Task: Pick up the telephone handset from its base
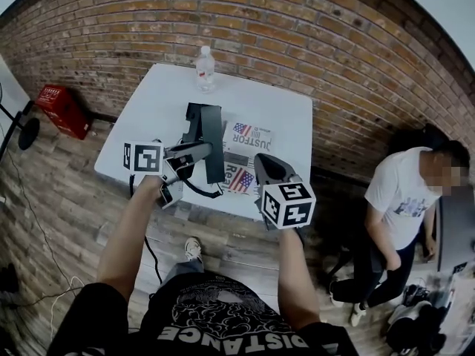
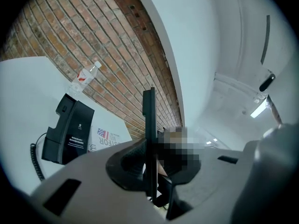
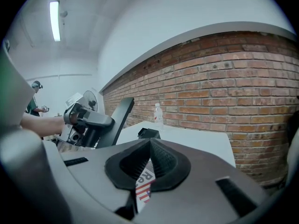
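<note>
Your left tongs [image 2: 156,169] pinch the slim black plastic handset [image 2: 148,120] across its thickness, apparently holding it clear of the black base [image 2: 70,129]. Your right tongs [image 3: 149,164] stay out of it: closed, empty.

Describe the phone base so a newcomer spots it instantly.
Find the white table against the brick wall. On it, beside the flag-printed sheet, stands the phone base: a black wedge, the only thing with a coiled cord.
</note>
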